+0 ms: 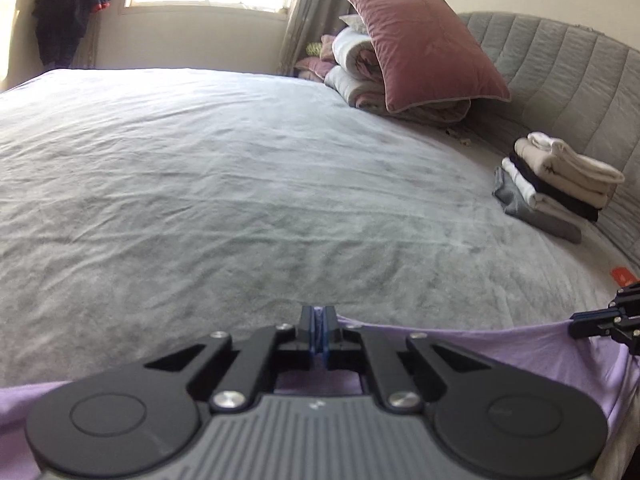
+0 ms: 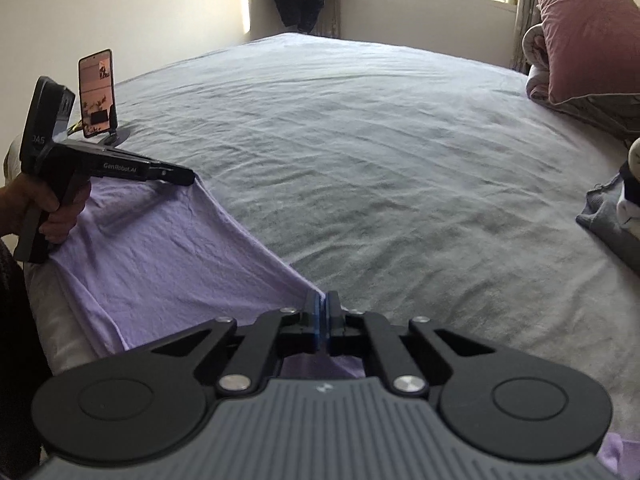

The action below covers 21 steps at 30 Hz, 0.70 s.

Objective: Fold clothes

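Both tools, L & R, clamped tight on lilac garment edge.

We are seeing soft matt lilac cloth, a rumpled grey bedsheet, and matt black plastic grippers.

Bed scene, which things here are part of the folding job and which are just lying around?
Job: purple garment, left gripper and right gripper both shut on it, folded stack, bed.
Lying about: pink pillow, rolled quilt, phone, hanging clothes.

Left hand-held gripper pinching lilac garment over grey bed
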Tool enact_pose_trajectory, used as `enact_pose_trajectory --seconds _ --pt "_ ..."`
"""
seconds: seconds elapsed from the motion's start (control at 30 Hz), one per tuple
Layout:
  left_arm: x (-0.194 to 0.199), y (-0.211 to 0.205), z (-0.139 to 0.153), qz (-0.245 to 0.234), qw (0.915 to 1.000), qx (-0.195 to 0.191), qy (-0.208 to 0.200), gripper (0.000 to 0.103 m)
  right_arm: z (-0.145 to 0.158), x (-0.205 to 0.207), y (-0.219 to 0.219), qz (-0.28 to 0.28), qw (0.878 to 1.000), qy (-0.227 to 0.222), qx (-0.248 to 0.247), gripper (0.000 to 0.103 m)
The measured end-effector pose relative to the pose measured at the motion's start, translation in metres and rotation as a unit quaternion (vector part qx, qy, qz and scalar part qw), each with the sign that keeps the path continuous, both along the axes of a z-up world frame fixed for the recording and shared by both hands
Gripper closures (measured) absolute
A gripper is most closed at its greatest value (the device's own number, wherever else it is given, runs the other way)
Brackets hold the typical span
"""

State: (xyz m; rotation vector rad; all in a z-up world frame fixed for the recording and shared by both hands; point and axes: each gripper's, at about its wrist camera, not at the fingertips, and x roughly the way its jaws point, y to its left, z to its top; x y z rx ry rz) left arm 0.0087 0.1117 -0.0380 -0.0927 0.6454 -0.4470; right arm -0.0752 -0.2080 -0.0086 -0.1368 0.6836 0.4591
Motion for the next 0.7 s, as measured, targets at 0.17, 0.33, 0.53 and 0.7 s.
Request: enact_pose_trajectory --seconds 0.17,0.33,0.53,0.7 --pt "0.003 -0.008 -0.006 0.013 0.9995 0.028 -0.003 0.100 -0.018 0.011 0.008 -0.010 0.999 0.002 -0.044 0.101" --pt "0.000 -0.023 -0.010 0.008 0.9964 0.082 -0.021 0.099 -0.030 0.012 0.018 -0.004 0.997 -0.007 -0.077 0.099" --pt "-0.006 -0.019 0.004 0.010 0.9966 0.081 -0.011 0.084 -0.014 0.002 0.020 0.019 0.998 -0.012 -0.061 0.091" --pt "-0.038 -0.011 0.023 -0.046 0.9972 0.054 -0.024 0.071 0.000 -0.011 0.026 0.079 0.997 0.006 0.002 0.091"
